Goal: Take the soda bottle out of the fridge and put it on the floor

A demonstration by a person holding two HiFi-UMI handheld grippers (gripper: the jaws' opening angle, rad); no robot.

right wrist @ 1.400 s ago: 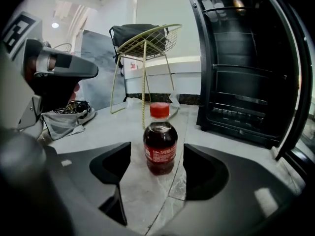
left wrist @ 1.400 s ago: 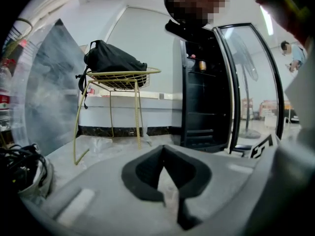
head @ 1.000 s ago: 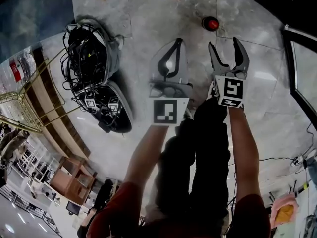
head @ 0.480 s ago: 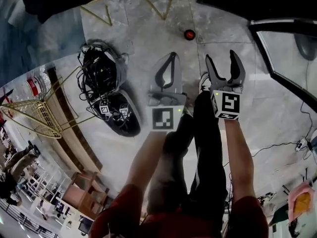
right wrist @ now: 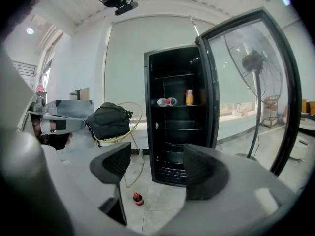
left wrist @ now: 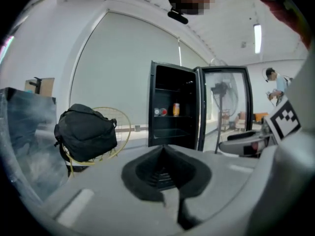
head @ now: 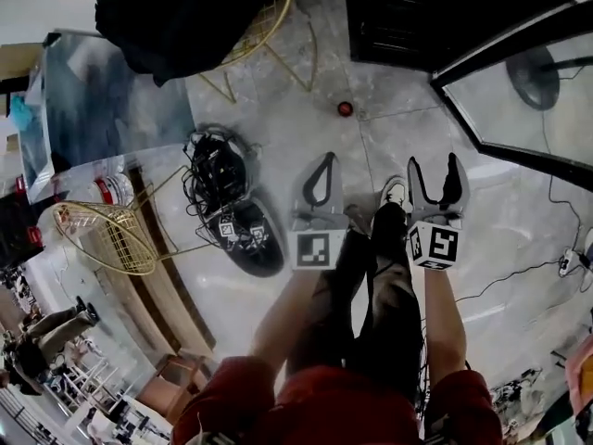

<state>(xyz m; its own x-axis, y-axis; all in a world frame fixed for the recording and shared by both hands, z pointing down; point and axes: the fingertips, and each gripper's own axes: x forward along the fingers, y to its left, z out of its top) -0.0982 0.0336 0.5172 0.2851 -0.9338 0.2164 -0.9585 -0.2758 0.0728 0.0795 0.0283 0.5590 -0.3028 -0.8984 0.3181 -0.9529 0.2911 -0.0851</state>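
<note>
A small dark soda bottle [head: 345,109] with a red cap stands on the grey floor in front of the open black fridge [head: 408,12]; the right gripper view shows the bottle [right wrist: 138,199] low, left of the fridge [right wrist: 179,117]. On a fridge shelf lie a bottle on its side [right wrist: 166,102] and an orange can [right wrist: 189,97]. My left gripper [head: 326,158] is held shut with nothing in it, its pads [left wrist: 162,156] meeting. My right gripper [head: 434,163] stands open and empty, well short of the bottle, with its fingers [right wrist: 115,163] apart.
The fridge's glass door [head: 519,91] swings out to the right, a standing fan [right wrist: 253,63] behind it. A black backpack [head: 176,17] sits on a gold wire chair [left wrist: 110,132] at left. A bundle of cables and gear [head: 222,188] lies on the floor at left. My legs and shoes are below.
The view has pulled back and tilted up: the fridge, its door and the backpack have come into sight, and the bottle looks smaller. Both grippers keep their states.
</note>
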